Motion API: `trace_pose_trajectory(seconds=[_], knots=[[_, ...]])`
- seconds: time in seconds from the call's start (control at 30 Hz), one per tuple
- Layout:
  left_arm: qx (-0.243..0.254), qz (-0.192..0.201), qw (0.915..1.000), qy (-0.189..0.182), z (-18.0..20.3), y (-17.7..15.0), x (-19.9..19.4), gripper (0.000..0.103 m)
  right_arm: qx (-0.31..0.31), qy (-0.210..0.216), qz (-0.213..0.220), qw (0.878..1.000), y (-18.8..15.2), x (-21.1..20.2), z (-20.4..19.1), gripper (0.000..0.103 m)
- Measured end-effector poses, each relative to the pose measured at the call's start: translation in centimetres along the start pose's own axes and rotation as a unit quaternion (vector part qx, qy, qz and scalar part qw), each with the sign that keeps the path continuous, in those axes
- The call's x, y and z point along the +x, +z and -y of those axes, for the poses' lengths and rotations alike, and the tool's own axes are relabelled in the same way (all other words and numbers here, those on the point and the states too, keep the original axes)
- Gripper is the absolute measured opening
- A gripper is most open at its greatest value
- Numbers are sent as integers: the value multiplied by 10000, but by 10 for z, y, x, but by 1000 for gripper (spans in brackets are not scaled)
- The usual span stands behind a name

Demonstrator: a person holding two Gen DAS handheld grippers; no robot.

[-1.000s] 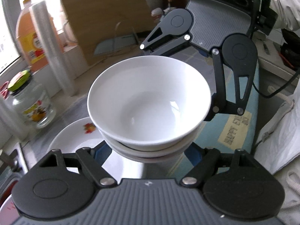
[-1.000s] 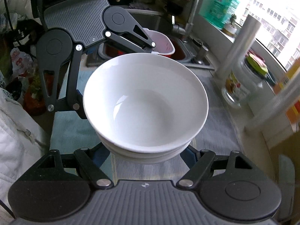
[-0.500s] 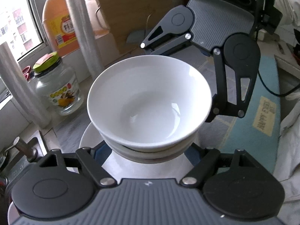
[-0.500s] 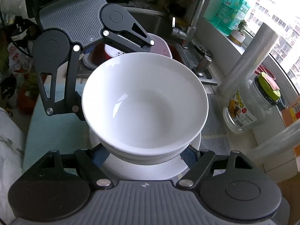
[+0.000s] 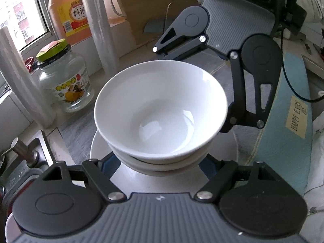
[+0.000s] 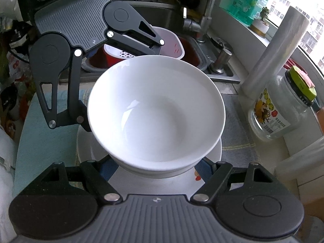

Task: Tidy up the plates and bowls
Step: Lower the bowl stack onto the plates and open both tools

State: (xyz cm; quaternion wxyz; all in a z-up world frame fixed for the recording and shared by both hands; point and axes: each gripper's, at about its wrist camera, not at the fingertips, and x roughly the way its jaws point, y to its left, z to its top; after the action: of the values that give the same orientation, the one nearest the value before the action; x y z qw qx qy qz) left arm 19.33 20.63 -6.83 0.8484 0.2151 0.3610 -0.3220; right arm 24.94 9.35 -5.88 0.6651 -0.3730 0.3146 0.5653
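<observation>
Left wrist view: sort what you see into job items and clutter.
Job items: stacked white bowls, white plate beneath them, left tool and right tool, both gripping the stack.

Clutter: glass jar, orange bottle, film roll, blue mat.

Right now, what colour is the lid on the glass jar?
Yellow-green, with a pinkish patch on top of the lid; the left wrist view shows it best.
</observation>
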Motion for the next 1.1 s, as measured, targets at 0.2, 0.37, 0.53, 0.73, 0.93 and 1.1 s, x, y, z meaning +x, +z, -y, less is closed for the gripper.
trace_pose_trajectory(seconds=[0.2, 0.37, 0.53, 0.73, 0.93, 1.1], knots=[[-63, 25, 10000, -12, -4, -2, -1, 83, 58, 11, -21, 10000, 4, 3, 3, 84], [-90, 134, 9999, 5, -2, -7, -1, 84, 100, -56, -7, 9999, 4, 4, 1, 86], [-172, 237, 9995, 114, -1, -9, 0, 87, 211, -117, 4, 9997, 3, 6, 0, 91], [-425, 427, 9970, 496, 11, -17, -10, 99, 327, -186, 162, 9992, -6, -2, -8, 103], [-882, 671, 9815, 1559, 46, -31, -33, 101, 1319, -606, 218, 9892, -24, -25, -17, 103], [-2260, 659, 9505, 2027, 80, -25, -52, 102, 2768, -1346, 115, 9514, -43, -47, -36, 103]])
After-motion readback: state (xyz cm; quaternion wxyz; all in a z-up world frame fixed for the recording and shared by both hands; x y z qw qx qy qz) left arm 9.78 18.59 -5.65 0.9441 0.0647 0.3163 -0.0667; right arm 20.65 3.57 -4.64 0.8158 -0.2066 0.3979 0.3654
